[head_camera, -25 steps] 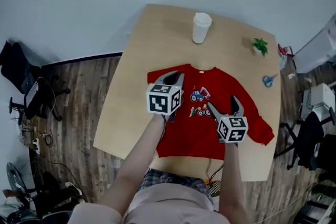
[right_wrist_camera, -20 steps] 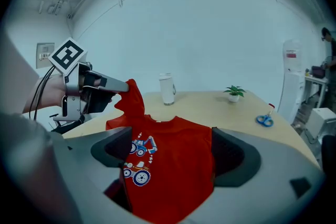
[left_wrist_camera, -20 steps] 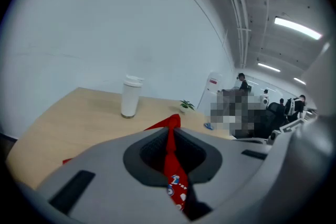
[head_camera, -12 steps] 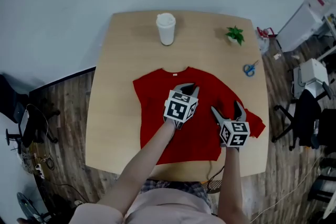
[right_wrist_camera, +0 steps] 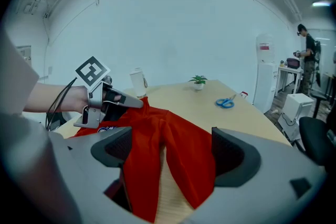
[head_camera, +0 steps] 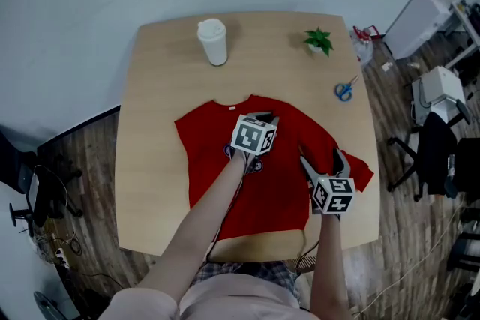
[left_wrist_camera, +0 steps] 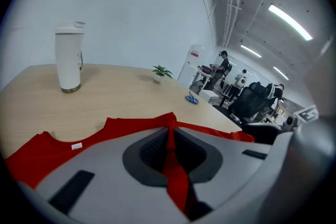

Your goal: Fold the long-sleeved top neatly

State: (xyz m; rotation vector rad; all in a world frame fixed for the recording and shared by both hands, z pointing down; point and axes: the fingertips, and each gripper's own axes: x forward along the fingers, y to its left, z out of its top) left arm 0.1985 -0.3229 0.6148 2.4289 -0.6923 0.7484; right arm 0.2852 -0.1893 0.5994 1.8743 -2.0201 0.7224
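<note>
Pinching red top (head_camera: 204, 161) in left tool (head_camera: 262, 117), right tool (head_camera: 321, 160) spread wide, white cup (head_camera: 212, 41), plant (head_camera: 318, 40), scissors (head_camera: 343, 91) beyond.

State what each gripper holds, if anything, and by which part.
Left gripper pinches a fold of the red top, apparently its sleeve; right gripper is open, holding nothing.

Chest print (head_camera: 255, 165) of the red top (head_camera: 199, 161) mostly under the left gripper (head_camera: 260, 117); distant people (left_wrist_camera: 224, 63) tiny, indistinct
</note>
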